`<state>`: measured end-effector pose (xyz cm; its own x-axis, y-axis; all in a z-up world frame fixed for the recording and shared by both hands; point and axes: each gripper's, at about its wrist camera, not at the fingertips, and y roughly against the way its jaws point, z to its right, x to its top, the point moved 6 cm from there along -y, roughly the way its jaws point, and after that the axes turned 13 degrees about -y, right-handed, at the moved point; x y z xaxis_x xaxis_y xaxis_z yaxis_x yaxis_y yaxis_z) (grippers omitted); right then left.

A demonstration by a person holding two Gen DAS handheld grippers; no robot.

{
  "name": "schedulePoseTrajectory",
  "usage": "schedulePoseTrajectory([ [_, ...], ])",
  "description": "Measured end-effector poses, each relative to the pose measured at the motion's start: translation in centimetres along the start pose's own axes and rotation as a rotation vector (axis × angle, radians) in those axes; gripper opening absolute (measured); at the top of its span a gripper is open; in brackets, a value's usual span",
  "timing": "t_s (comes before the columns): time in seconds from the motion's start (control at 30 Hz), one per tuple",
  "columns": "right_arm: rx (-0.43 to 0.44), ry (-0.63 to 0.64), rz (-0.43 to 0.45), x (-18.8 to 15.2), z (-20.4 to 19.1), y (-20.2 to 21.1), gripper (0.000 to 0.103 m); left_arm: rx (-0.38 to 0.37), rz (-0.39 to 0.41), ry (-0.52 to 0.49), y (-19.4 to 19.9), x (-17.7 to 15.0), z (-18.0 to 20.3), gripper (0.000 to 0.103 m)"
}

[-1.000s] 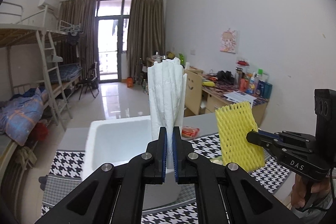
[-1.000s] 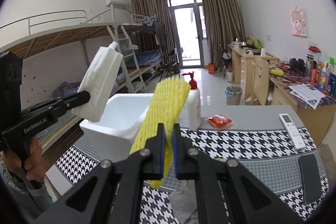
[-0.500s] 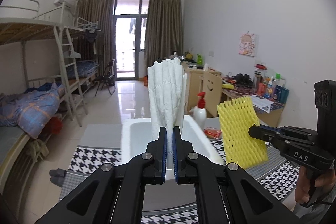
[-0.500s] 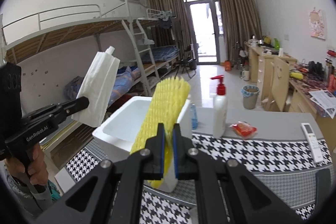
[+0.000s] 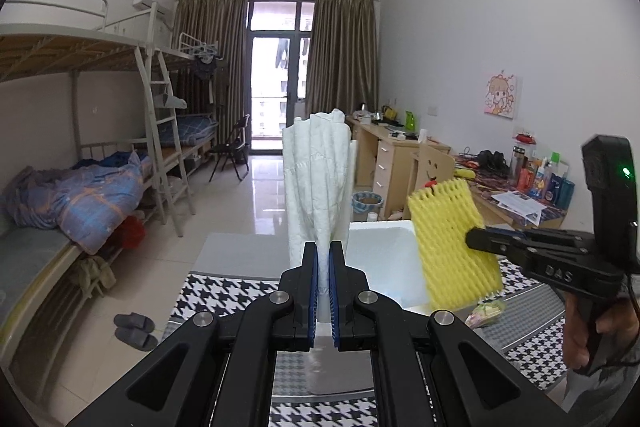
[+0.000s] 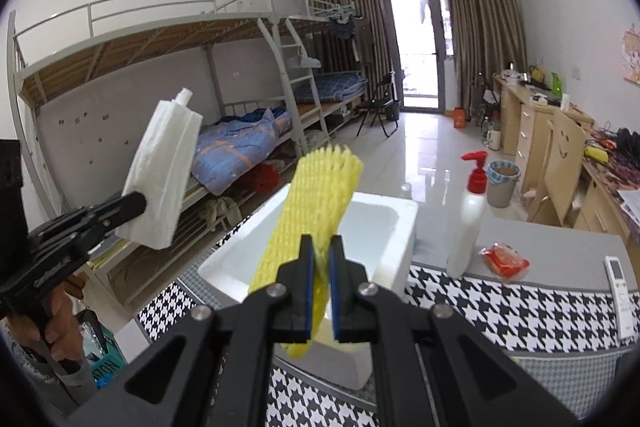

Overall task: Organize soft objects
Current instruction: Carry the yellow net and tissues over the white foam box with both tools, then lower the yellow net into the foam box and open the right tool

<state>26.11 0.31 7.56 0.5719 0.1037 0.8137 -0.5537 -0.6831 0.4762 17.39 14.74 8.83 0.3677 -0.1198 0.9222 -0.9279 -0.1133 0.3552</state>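
Now we have turned a little, so the white box (image 6: 384,223) on the checked table (image 6: 520,307) sits more to the right than a second ago, and both things are still up in the air. Our left tongs (image 5: 324,283) squeeze the white folded paper (image 5: 318,183). Our right tongs (image 6: 321,291) pinch the yellow foam net (image 6: 316,203), soft and holey, above the box.
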Motion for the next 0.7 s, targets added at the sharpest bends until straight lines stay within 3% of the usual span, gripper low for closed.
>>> schedulePoseTrajectory([
  [0.7,-0.049,-0.019,-0.131,-0.5,-0.6,-6.0,0.009,0.073,-0.057,0.048,-0.3,-3.0,-3.0,0.005],
])
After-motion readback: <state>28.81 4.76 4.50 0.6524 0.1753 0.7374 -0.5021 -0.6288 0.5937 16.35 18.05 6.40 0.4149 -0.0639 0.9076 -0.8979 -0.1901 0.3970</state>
